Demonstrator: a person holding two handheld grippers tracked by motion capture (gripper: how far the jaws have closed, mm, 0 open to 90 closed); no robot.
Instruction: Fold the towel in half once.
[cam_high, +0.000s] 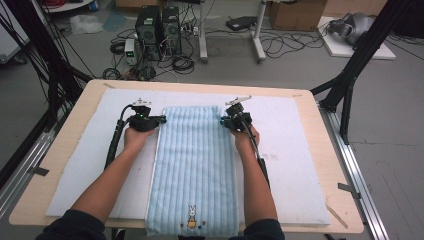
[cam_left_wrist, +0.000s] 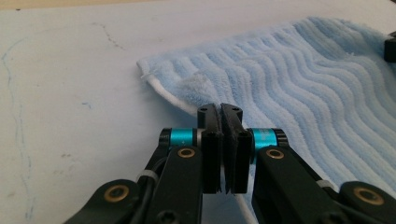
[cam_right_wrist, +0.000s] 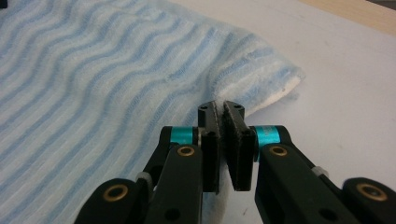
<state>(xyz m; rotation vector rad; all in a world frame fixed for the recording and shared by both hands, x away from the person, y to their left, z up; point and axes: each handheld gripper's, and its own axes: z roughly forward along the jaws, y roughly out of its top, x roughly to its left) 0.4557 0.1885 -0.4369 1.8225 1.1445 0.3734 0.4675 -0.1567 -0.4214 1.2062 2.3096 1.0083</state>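
Note:
A light blue ribbed towel lies folded in a long strip down the middle of a white mat, with a small rabbit motif at its near end. My left gripper sits at the towel's far left edge. In the left gripper view its jaws are shut on the white-hemmed edge of the towel. My right gripper sits at the far right edge. In the right gripper view its jaws are pressed together on the folded edge of the towel.
The mat covers most of a wooden table. Bare mat lies on both sides of the towel. Beyond the table's far edge the floor holds computer towers, cables and boxes. Black frame legs stand at the right.

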